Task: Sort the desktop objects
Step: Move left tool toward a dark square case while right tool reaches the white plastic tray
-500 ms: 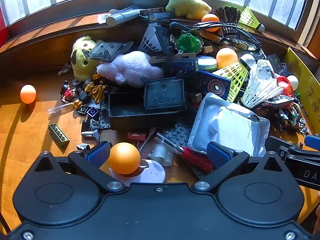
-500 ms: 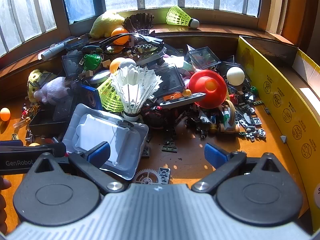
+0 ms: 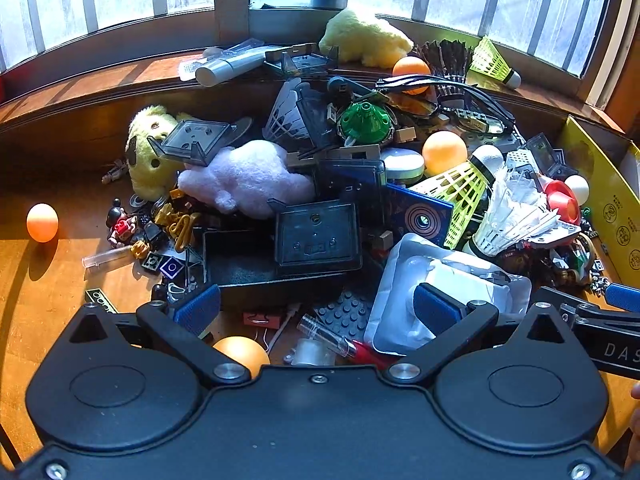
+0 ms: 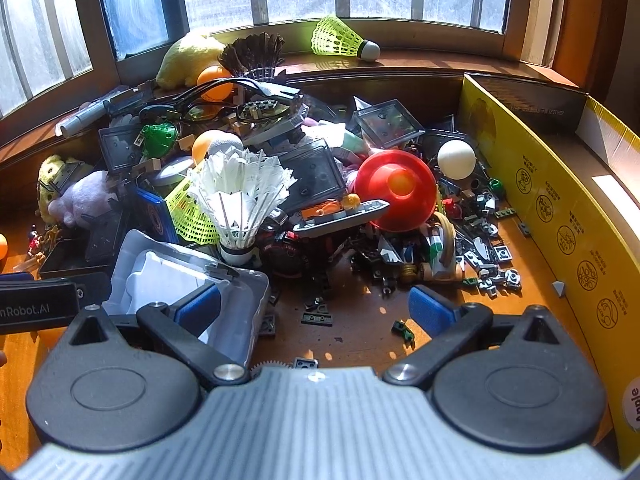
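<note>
A heap of mixed objects covers the wooden desk. My left gripper (image 3: 316, 308) stands open above the heap's near edge, nothing between its blue pads (image 3: 198, 308). Just under its left finger lies an orange ball (image 3: 242, 354), half hidden by the gripper body. A black tray (image 3: 256, 268) lies ahead and a clear plastic blister pack (image 3: 448, 280) sits by the right pad. My right gripper (image 4: 314, 306) is open and empty over bare wood. Its left pad hangs over the same blister pack (image 4: 180, 276). A white shuttlecock (image 4: 240, 196) and a red dome (image 4: 394, 190) stand ahead.
A yellow cardboard box wall (image 4: 560, 208) bounds the right side. Small brick pieces (image 4: 488, 256) litter the wood beside it. A pink plush (image 3: 248, 176), a yellow plush (image 3: 148, 152) and a lone orange ball (image 3: 42, 222) lie left. The window sill carries a green shuttlecock (image 4: 340, 38).
Both grippers have moved forward toward the heap. The near orange ball has slid down under the left gripper's body. Both sets of jaws stay wide apart.
</note>
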